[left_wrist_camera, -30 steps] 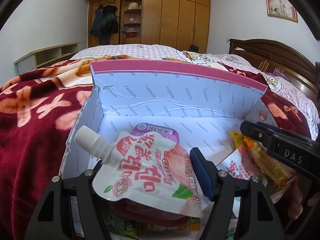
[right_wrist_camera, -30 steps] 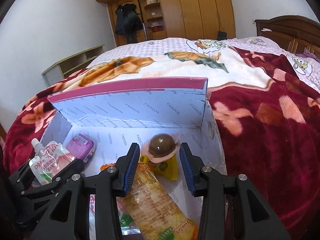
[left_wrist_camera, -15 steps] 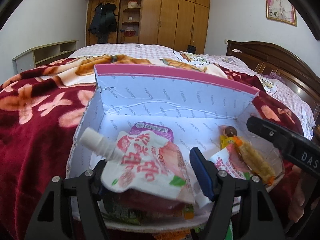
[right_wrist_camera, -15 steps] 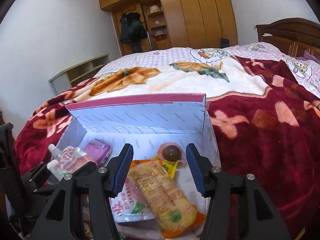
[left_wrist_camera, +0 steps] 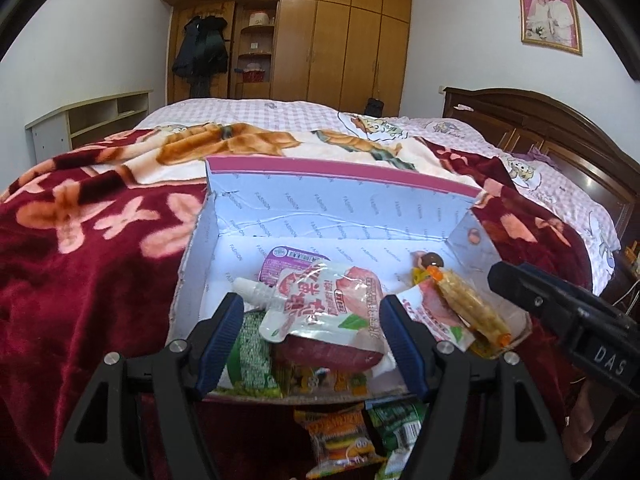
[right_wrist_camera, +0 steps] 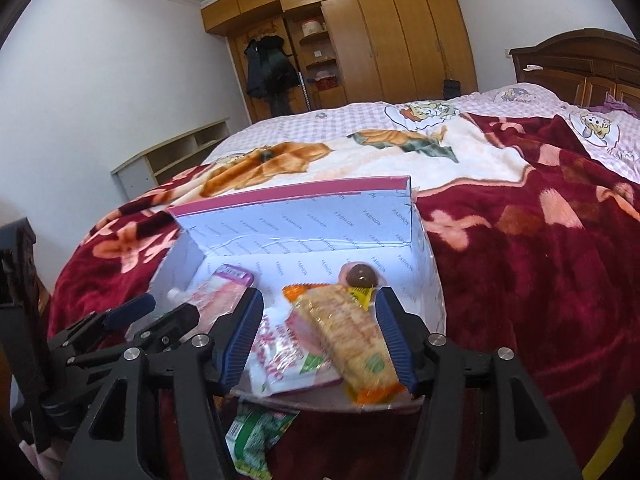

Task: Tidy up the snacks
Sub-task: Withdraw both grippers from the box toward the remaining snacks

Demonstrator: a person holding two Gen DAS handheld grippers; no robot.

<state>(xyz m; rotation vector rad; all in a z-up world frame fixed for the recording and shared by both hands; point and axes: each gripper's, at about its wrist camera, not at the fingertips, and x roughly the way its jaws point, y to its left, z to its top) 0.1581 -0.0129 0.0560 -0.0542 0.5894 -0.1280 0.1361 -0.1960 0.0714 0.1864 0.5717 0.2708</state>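
Note:
An open white box [left_wrist_camera: 320, 216] with a pink rim lies on the bed and holds snacks; it also shows in the right wrist view [right_wrist_camera: 304, 224]. A white spouted pouch [left_wrist_camera: 324, 304] lies on top in its left half, over a purple cup [left_wrist_camera: 292, 260]. A long yellow cracker pack [right_wrist_camera: 352, 332] and a chocolate ball [right_wrist_camera: 360, 274] lie in its right half. My left gripper [left_wrist_camera: 312, 332] is open and empty, drawn back at the box's front edge. My right gripper [right_wrist_camera: 318, 336] is open and empty, jaws either side of the cracker pack without touching.
A green packet [right_wrist_camera: 256, 436] and an orange burger-print packet [left_wrist_camera: 344, 436] lie on the red blanket [left_wrist_camera: 92, 264] in front of the box. The headboard [left_wrist_camera: 560, 132] stands right, the wardrobe [left_wrist_camera: 320, 40] behind.
Both grippers have pulled back and up from the box. The left one has let go of the spouted pouch, which now lies in the box. The right jaws have widened.

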